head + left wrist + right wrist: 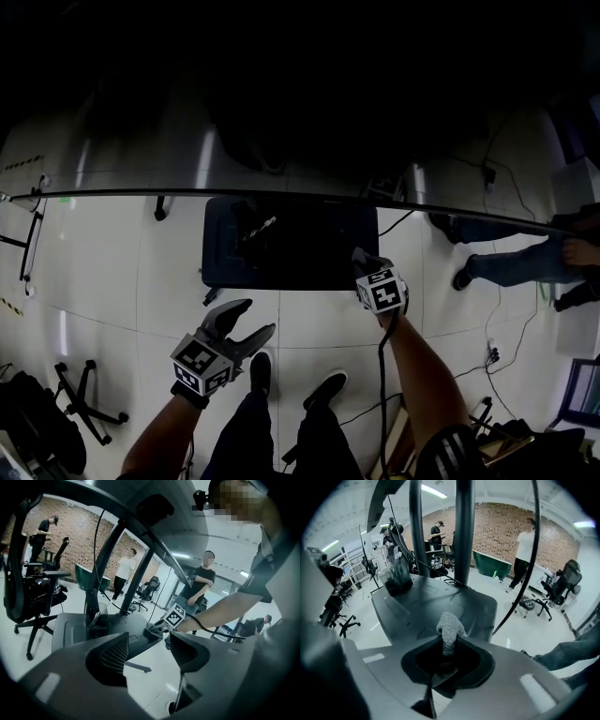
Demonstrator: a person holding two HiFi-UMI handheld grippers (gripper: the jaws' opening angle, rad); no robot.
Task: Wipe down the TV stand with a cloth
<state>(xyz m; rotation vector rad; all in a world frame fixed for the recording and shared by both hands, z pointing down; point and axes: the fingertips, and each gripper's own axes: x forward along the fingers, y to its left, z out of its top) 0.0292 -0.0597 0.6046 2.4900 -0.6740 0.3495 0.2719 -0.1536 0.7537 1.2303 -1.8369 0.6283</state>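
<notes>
Right tongs (449, 641) gripped the cloth (451, 620) just above the stand (436, 604); left tongs (150, 651) gaped wide, empty, nearby.

Head view: the upper field was black, and the TV stand (291, 246) showed only as a dark slab, its surface detail lost. The tips of the right claw (362, 259) merged with that slab, and the cloth could not be made out there. A person (525, 261) at the right edge was cut off, leaving only legs and a hand. Right gripper view: the lower end of the cloth (449, 630) was hidden within the closed jaws, and the contents of the dark container (396, 581) were unreadable. Left gripper view: an office chair (44, 592) was cropped at the left edge.
</notes>
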